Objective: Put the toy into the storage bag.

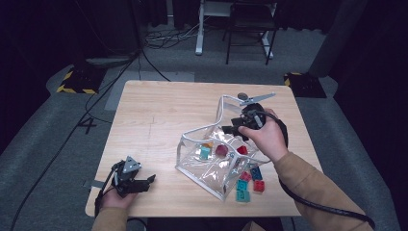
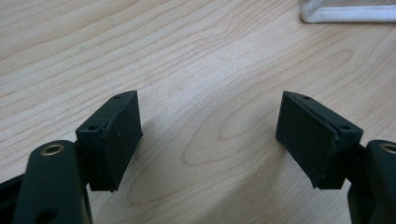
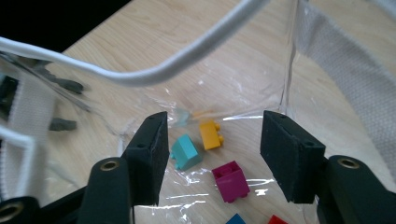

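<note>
Setting: a pale wooden surface [image 1: 159, 110] seen from above, with dark floor around it.
Bag: a clear plastic bag [image 1: 216, 161] with white trim lies right of centre on the surface, its mouth open toward the far side.
Inside the bag: a teal brick [image 3: 187, 151], a yellow brick [image 3: 210, 135] and a magenta brick [image 3: 231, 181] rest on its clear bottom.
Outside the bag: several loose bricks [image 1: 250, 183], red, blue and teal, lie just beside its near right corner.
Right gripper [image 1: 234, 129]: held at the bag's mouth, jaws apart and empty, the three bricks in view between them.
Left gripper [image 1: 149, 182]: low at the near left edge, well apart from the bag, jaws wide apart over bare wood.
</note>
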`<control>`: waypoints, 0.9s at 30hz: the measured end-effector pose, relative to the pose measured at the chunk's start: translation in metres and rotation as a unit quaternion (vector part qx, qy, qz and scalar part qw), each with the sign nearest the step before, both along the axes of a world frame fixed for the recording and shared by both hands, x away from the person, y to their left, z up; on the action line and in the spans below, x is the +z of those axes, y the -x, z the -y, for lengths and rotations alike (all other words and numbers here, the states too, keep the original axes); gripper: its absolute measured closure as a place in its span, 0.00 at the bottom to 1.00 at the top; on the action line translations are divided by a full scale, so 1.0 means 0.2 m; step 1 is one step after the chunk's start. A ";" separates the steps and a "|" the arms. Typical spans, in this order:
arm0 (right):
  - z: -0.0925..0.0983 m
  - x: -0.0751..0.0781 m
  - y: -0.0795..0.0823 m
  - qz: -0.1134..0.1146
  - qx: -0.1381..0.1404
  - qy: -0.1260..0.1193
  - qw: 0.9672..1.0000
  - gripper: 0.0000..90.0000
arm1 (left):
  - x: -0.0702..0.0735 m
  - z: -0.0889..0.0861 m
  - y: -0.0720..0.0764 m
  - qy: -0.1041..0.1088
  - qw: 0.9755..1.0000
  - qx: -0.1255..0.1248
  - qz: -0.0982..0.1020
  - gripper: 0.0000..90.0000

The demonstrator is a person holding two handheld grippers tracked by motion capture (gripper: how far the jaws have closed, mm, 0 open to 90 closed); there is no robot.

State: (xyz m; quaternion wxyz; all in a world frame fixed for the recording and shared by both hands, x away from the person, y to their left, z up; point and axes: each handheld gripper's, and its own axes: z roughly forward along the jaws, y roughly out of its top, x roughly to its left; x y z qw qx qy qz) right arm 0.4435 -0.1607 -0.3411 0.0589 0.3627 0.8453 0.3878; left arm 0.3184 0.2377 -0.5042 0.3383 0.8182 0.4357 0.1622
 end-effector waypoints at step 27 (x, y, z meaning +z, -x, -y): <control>0.36 0.24 0.38 0.086 0.005 -0.049 0.995 0.47 | 0.00 0.00 0.00 0.000 1.000 0.000 0.001 0.25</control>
